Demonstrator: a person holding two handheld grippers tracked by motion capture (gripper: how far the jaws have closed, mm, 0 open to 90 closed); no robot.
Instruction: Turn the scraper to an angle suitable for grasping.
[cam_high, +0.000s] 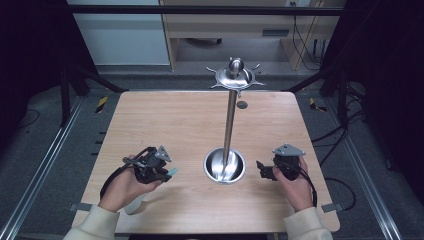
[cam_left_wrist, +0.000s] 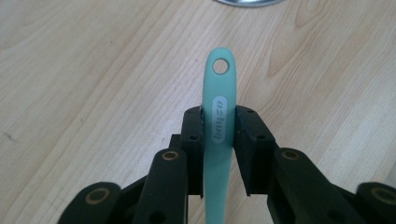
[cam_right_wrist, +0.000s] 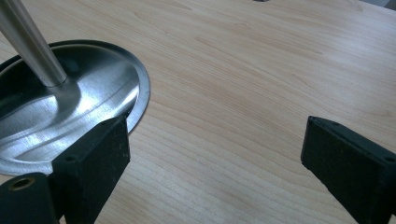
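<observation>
A teal utensil handle (cam_left_wrist: 218, 116) with a hanging hole at its tip lies upright between my left gripper's (cam_left_wrist: 218, 128) jaws, which are shut on it. In the high view the left gripper (cam_high: 166, 172) rests at the table's front left, the teal tip (cam_high: 173, 171) pointing right. A pale end (cam_high: 134, 205) of the utensil pokes out under the hand. A steel hanging stand (cam_high: 229, 125) rises from its round base (cam_high: 216, 167) to a ring of hooks (cam_high: 235, 76). My right gripper (cam_high: 262, 170) sits open just right of the base (cam_right_wrist: 84, 107), holding nothing.
The wooden table (cam_high: 165, 120) has a small dark disc (cam_high: 242, 104) near its far edge behind the stand. Black frame rails and cables run along both sides of the table. The stand's pole (cam_right_wrist: 30, 42) leans across the right gripper view's upper left.
</observation>
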